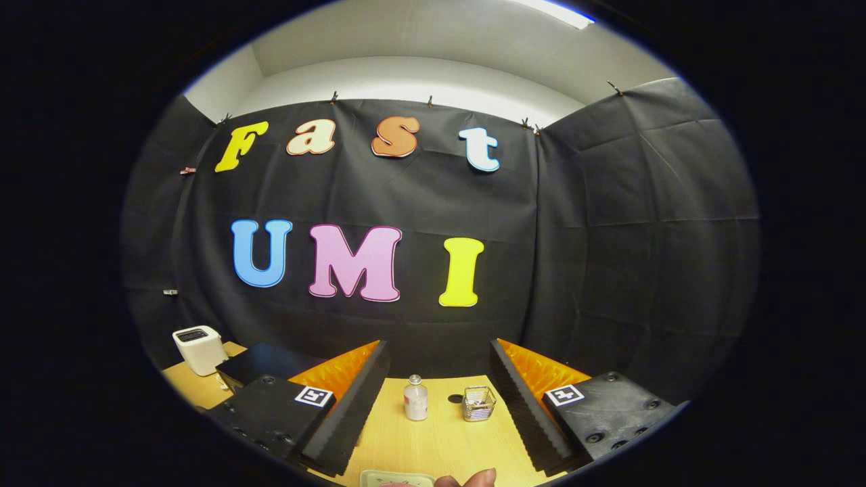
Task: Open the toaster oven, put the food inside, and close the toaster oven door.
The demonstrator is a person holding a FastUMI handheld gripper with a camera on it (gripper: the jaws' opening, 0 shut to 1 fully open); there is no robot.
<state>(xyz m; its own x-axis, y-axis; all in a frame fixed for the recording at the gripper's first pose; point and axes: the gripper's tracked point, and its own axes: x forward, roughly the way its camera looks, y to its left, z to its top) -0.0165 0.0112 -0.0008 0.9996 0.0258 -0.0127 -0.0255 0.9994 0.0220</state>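
Btwn open, empty jaws: bottle (415, 398), label unreadable, beside wire basket (479, 404).

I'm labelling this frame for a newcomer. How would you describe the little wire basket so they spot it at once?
Start at the wooden table, between the open claw's two fingers. Beyond them a small bottle stands beside the wire basket. The basket is the see-through metal mesh one.

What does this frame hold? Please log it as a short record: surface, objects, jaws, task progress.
surface: wooden table
objects: small bottle and wire basket beyond the gripper; white appliance far left; black box beside it
near edge: pale tray, fingertips of a hand
jaws: wide open, holding nothing
task progress: no food held; toaster oven not identifiable
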